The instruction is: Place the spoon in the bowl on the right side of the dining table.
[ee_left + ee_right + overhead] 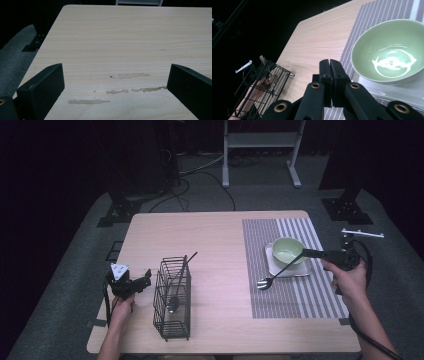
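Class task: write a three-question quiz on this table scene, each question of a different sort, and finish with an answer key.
1. True or false: the fork in the right gripper has its tines resting in the green bowl.
2. Which things stand in the wire basket? A) a spoon and a chopstick B) two forks C) a knife
3. Fill in: the left gripper's jaws stand ____ over the bare table.

Key:
1. False: the tines hang over the striped placemat, nearer the person than the bowl.
2. A
3. open
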Available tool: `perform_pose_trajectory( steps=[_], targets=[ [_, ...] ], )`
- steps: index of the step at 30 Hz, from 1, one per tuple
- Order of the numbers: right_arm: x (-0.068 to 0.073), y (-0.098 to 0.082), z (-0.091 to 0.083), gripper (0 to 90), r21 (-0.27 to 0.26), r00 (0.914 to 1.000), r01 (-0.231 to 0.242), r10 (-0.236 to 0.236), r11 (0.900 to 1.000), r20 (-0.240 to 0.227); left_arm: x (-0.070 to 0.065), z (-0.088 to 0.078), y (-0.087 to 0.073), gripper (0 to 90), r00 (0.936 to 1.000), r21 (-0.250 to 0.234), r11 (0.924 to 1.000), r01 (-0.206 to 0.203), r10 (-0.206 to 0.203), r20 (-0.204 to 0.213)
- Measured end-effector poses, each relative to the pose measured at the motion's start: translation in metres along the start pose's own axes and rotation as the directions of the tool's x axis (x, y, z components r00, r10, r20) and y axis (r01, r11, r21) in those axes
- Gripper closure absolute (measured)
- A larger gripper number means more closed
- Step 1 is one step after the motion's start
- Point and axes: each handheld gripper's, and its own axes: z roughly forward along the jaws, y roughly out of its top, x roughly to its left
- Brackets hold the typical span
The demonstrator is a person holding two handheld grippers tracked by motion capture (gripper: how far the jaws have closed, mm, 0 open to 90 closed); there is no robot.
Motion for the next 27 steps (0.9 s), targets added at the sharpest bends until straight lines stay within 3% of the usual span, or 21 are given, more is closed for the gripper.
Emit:
perform_pose_trajectory(
  steps=[10,27],
  targets=[
    [-0.010,0.004,-0.005,88.3,-0.038,0.9994,-0.031,0.032,0.999,0.017,0.000,0.000,0.000,0.3,1.0000,0.001,1.0000,0.001,-0.001,0.000],
    [-0.011,0.014,-0.009,88.3,-0.072,0.9984,-0.041,0.043,0.997,0.036,0.001,0.000,0.000,0.4,1.0000,0.002,1.0000,0.000,0.000,0.003]
  ],
)
